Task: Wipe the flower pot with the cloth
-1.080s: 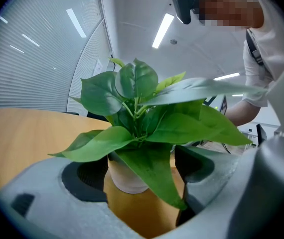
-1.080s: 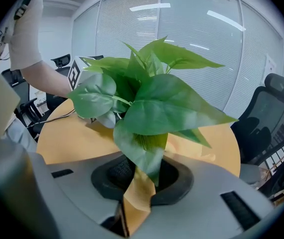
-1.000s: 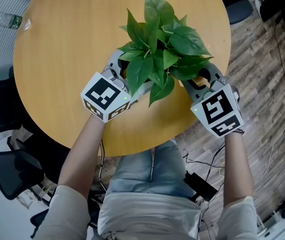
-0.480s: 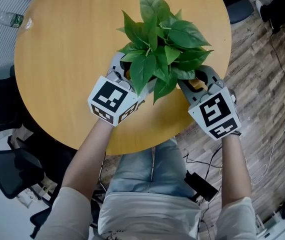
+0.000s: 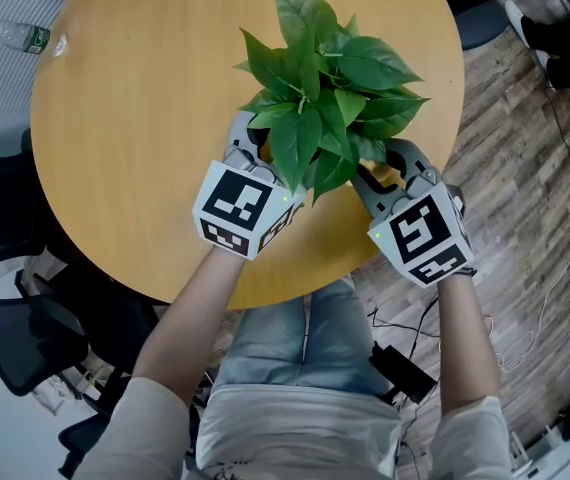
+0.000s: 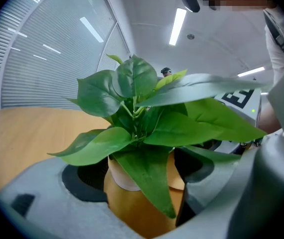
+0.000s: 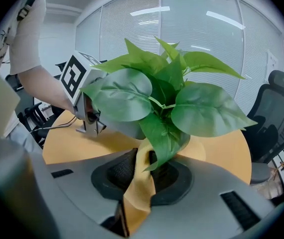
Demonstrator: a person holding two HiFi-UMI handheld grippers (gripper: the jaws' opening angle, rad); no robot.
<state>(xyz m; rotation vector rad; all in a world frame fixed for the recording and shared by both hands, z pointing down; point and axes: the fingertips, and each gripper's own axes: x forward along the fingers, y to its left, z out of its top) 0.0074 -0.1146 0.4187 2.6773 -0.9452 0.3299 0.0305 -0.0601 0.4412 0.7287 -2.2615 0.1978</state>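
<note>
Left gripper (image 6: 144,183) jaws clamped on cream flower pot (image 6: 121,176), seen only in left gripper view, right gripper (image 7: 141,176) pinching yellow cloth (image 7: 138,190), head view leaves (image 5: 327,78) hiding pot, round table (image 5: 135,98).

round wooden table (image 5: 135,98) bears 1 flower pot (image 6: 119,176) (leafy green plant (image 5: 325,98)).

Our left forearm (image 5: 190,308) and right forearm (image 5: 462,338) bare and stretched forward, our left gripper (image 6: 142,183) with fingers (image 6: 47,203) closed on either side of the flower pot (image 6: 119,176), our right gripper (image 7: 141,176) opposite it, pinching a fold of yellow cloth (image 7: 139,195).
</note>
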